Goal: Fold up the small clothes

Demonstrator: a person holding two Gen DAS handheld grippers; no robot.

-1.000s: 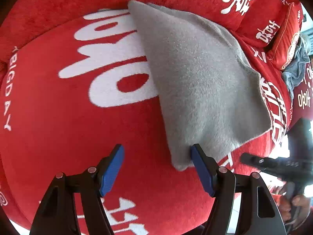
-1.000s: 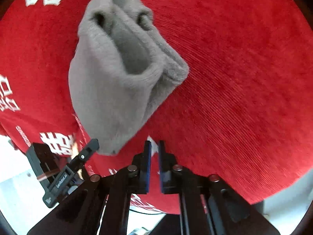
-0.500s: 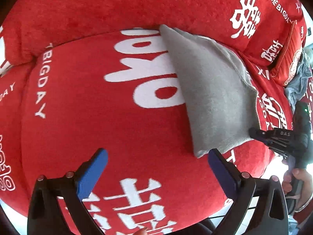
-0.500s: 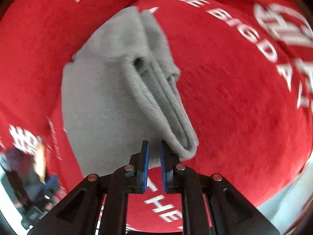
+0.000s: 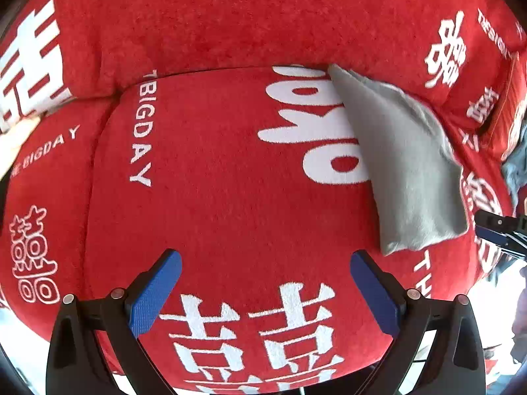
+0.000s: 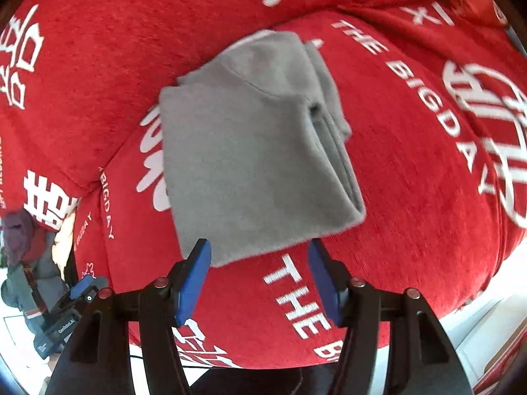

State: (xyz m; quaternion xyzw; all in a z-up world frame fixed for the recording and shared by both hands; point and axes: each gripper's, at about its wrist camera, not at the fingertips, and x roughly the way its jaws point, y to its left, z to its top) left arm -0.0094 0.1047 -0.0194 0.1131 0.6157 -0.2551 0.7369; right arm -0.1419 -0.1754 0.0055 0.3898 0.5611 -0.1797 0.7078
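Red plush sofa cushion, printed with white lettering and characters, fills both views and serves as the folding surface; its broad, soft seat gives the cloth somewhere flat to lie. On it rests the grey garment, already doubled into a compact rectangle with its layered edges stacked along the right side in the right wrist view, which suggests the fold is done or nearly so. In the left wrist view the same garment lies off to the right, its far corner tucked against the backrest seam.

The right gripper hangs just in front of the garment's near edge with its blue pads spread apart and nothing between them, probably placed there for a release or a fresh pinch. The left gripper is likewise wide apart and empty, held over bare cushion well clear of the cloth, so it obstructs nothing.
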